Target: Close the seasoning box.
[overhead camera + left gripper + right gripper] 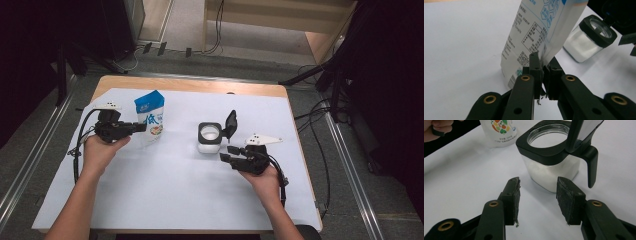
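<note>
Seen from the high view, a table [165, 200] covered in white sheeting holds 2 items: a blue and white pouch [151, 116] standing upright towards the left, and a square glass jar [209, 138] near the middle, its black flip lid [230, 123] hinged up and open. The left gripper [139, 127] reaches in from the left and meets the pouch at its side edge. The right gripper [226, 153] rests just beside the jar, on its near side, without touching it. In the left gripper view, the 2 black jaws are pressed nearly together, pinching the thin sealed side seam of the pouch [536, 32], which leans a little to the right; the jar [590, 37] stands beyond it, part full of white granules. In the right gripper view, the jaws stand spread apart with nothing between them, their pads [515, 197] aimed at the jar [551, 167], which is close ahead, and the foot of the pouch [499, 132] shows farther off at the top left. The pouch looks soft, crinkly and fairly light, so its body would likely buckle if squeezed; the flat seam is the firm place to grip, though its glossy film may slip. The jar looks rigid, heavier and breakable, best steadied by its flat glass walls rather than its lid.
</note>
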Tool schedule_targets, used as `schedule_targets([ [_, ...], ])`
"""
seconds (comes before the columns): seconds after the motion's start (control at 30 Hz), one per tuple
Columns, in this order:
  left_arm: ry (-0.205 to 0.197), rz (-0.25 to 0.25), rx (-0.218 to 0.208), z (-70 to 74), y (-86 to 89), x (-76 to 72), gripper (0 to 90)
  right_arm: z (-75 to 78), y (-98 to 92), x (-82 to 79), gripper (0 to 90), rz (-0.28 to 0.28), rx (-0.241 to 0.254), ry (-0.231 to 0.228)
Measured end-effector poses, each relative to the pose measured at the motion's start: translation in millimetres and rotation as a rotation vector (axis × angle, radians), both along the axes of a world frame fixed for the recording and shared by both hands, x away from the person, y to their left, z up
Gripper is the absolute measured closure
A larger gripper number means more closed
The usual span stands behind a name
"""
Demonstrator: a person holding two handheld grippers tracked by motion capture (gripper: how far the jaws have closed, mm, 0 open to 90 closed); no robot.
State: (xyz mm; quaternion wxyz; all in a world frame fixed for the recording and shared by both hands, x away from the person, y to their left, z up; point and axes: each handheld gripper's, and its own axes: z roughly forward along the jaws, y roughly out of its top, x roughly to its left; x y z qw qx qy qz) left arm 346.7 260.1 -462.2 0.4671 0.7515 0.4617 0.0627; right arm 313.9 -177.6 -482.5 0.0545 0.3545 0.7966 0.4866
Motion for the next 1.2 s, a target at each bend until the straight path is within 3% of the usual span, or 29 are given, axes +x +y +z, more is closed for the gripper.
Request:
schedule_targets([
  [0.63,-0.008,-0.007,0.006,-3.5,-1.1,-3.3,80.9,0.3,-0.6,3.2,54.9,-0.005,0.002,0.001],
  [1.2,-0.036,-0.001,0.016,-1.7,-2.2,-4.3,63.7,0.6,-1.2,3.3,55.1,-0.005,0.006,0.001],
])
